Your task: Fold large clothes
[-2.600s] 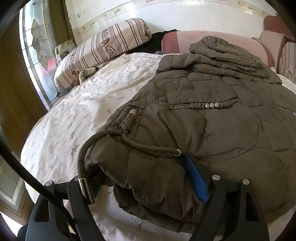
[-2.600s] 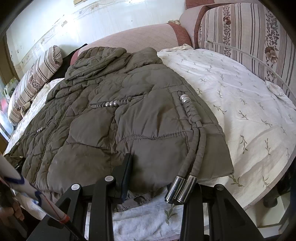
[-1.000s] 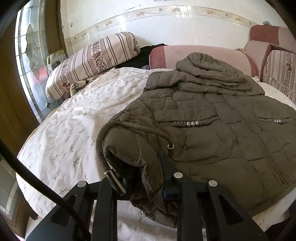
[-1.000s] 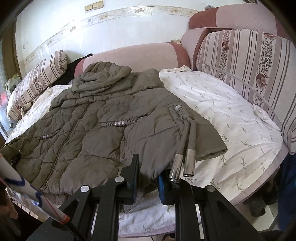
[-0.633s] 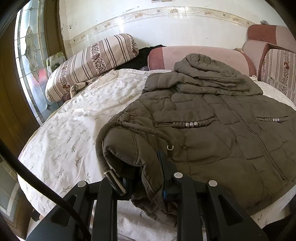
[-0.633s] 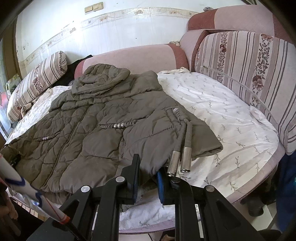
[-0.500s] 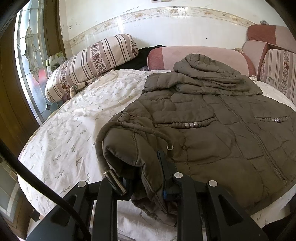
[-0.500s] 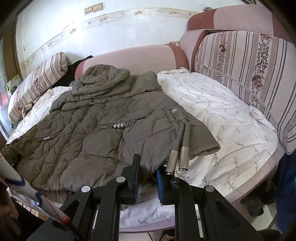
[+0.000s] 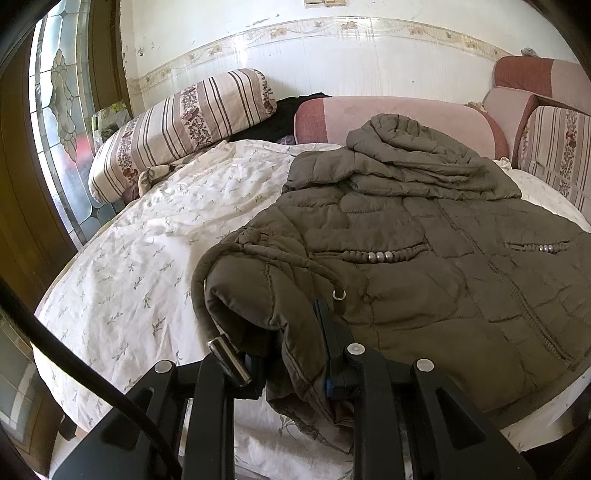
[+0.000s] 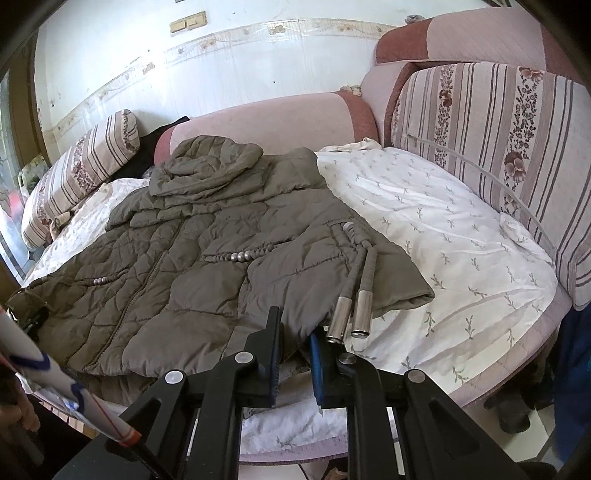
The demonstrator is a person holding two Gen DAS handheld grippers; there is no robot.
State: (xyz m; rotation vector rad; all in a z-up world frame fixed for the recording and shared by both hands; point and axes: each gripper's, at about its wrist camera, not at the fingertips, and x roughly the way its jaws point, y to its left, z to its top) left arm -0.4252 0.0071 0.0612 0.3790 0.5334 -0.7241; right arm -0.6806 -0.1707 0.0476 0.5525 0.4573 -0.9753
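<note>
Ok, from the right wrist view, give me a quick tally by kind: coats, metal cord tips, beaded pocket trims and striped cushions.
Coat: 1
Metal cord tips: 2
Beaded pocket trims: 2
Striped cushions: 2
Total: 7

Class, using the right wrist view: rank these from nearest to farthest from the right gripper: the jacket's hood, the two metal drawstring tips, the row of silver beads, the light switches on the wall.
1. Metal drawstring tips, just beyond the right gripper, slightly right.
2. Silver beads, mid-jacket, ahead and left.
3. Hood, at the jacket's far end.
4. Light switches, high on the back wall.
</note>
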